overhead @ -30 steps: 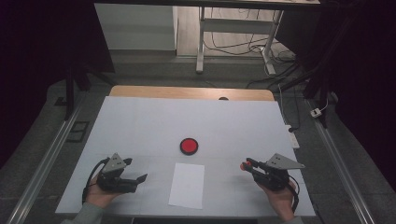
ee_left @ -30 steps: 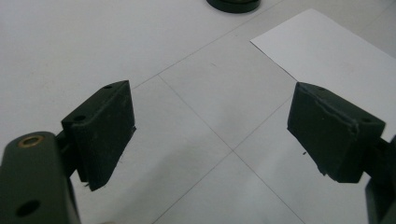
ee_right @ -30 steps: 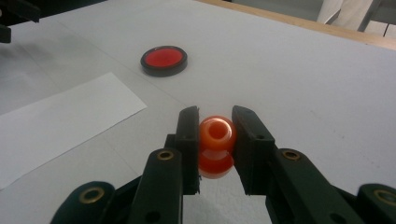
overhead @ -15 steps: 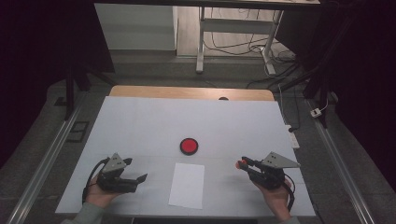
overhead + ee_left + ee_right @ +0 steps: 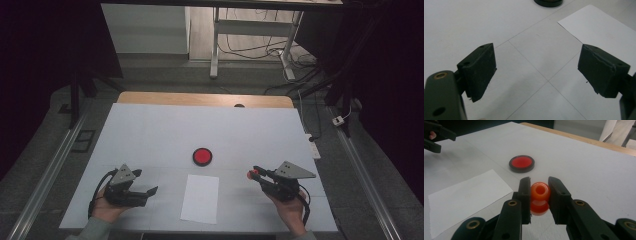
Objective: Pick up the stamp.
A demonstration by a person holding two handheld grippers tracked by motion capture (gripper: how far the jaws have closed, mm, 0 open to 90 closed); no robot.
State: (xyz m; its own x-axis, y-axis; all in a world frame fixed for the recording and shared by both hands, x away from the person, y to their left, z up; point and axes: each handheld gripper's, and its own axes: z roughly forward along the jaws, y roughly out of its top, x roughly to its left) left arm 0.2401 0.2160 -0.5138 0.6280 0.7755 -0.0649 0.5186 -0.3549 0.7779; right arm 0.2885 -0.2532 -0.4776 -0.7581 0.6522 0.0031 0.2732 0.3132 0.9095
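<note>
The white table [image 5: 165, 135] was seen from the high view, with a sheet of white paper [image 5: 201, 198] lying flat near its front edge. A red disc with a black rim [image 5: 202, 156] was placed just beyond the paper's far end. The left gripper [image 5: 150, 191] was positioned to the left of the paper, above the table; its jaws were spread wide apart, and nothing was held or touched by them. The right gripper [image 5: 252, 174] was positioned to the right of the paper. Its jaws were clamped on an orange bead [image 5: 540, 191], held with its hole facing the right gripper view's camera.
</note>
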